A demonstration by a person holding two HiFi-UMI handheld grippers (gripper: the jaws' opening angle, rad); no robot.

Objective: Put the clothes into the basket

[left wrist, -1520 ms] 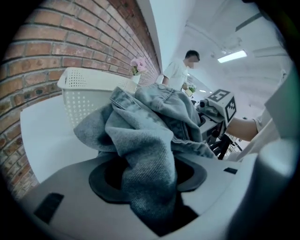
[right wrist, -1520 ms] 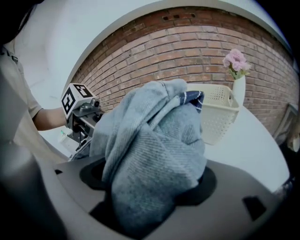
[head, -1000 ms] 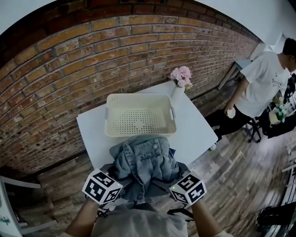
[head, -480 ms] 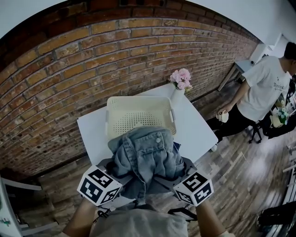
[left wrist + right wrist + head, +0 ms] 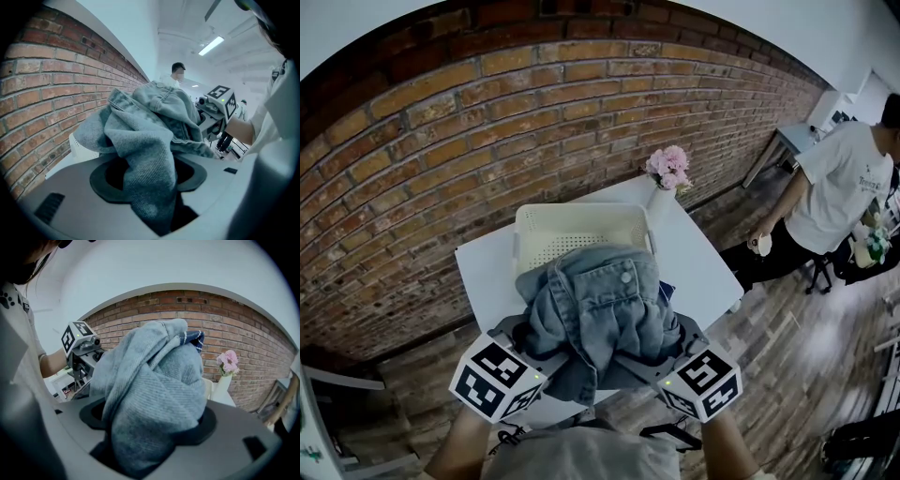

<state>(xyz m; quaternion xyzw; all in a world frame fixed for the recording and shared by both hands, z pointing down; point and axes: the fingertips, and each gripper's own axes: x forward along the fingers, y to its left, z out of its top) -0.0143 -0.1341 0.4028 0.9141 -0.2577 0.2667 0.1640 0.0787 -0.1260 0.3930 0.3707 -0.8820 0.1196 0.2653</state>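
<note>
Denim clothes (image 5: 598, 314) bunched into one grey-blue heap in the lower middle of the head view, held up between the two grippers above the white table (image 5: 705, 267). At the lower left of the heap, left gripper (image 5: 523, 339); at the lower right, right gripper (image 5: 673, 337). Both with the marker cube toward the bottom edge of the frame and the front end buried under the cloth.

In the left gripper view, jaws pinching a thick fold of the denim. Fold dropping through the gap at the lower middle, the rest piled above and spreading to the upper centre of the frame. In the right gripper view, the same: jaws pressed on a fat roll of denim that fills the middle of the frame. At the upper right of that roll, a darker blue striped edge (image 5: 193, 337) peeking out.

Cream basket (image 5: 534, 230) just beyond the heap, in the centre of the head view. Near rim covered by the cloth, far part with the holed bottom showing above. Cannot tell whether cloth and basket touch.

White vase with pink flowers (image 5: 666, 173) at the far right corner of the table, just beside the basket. Brick wall (image 5: 469, 141) across the upper left of the frame. At the right edge, a person in a white shirt (image 5: 839, 183) standing on the wooden floor, well apart from the table.
</note>
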